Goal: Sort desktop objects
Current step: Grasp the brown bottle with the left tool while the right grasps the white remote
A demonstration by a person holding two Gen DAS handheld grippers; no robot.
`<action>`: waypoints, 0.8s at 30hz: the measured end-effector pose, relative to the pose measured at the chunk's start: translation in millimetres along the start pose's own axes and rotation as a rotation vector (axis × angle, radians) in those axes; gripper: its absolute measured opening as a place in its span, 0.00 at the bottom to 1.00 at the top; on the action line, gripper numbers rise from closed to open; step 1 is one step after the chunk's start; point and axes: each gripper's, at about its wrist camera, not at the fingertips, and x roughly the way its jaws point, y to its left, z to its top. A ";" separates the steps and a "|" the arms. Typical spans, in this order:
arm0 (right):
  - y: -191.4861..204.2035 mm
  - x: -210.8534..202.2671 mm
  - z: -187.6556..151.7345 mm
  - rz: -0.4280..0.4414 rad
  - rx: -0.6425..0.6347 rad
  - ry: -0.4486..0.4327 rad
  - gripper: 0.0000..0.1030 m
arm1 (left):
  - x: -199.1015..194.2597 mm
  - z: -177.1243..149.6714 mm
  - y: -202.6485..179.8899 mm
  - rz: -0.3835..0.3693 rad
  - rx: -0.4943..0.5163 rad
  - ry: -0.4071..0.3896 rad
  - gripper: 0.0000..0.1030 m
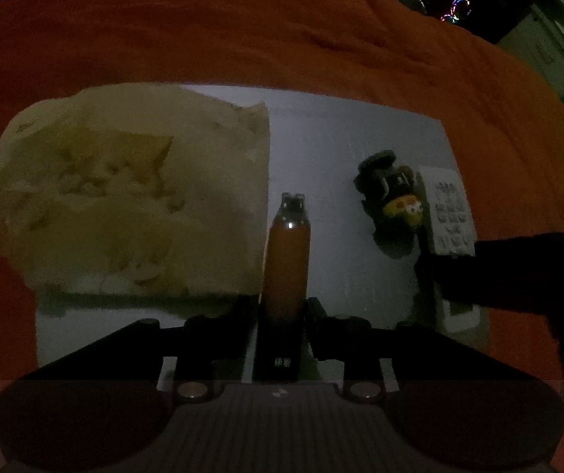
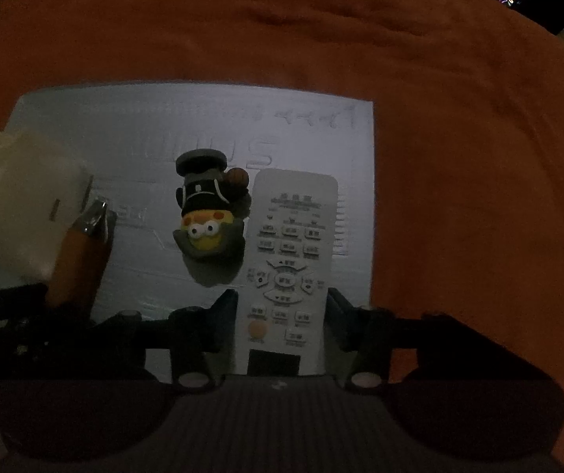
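Note:
An orange stick-shaped device with a silver tip (image 1: 286, 252) lies on a white foam board (image 1: 345, 138). My left gripper (image 1: 281, 307) is shut on its lower end. A white remote control (image 2: 288, 272) lies on the same board, and my right gripper (image 2: 282, 311) is shut on its lower half. A yellow-faced toy figure in black clothes (image 2: 210, 213) lies just left of the remote; it also shows in the left wrist view (image 1: 394, 193). The orange device also shows at the left of the right wrist view (image 2: 77, 260).
A crumpled cream plastic bag (image 1: 124, 193) covers the board's left part. The board rests on an orange cloth (image 2: 360, 39). Dark room clutter with coloured lights (image 1: 457, 10) lies beyond the cloth's far edge.

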 end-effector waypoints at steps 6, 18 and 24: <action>-11.1 -7.3 -4.2 0.027 0.008 0.028 0.48 | 9.2 6.9 -6.2 0.017 0.016 -0.011 0.27; -4.2 -4.4 -3.8 -0.018 0.014 0.022 0.52 | 5.8 5.6 -4.9 -0.008 0.039 -0.007 0.22; 5.1 -10.0 -6.0 -0.027 -0.011 0.005 0.47 | -0.7 -0.8 -3.7 -0.030 0.028 -0.031 0.21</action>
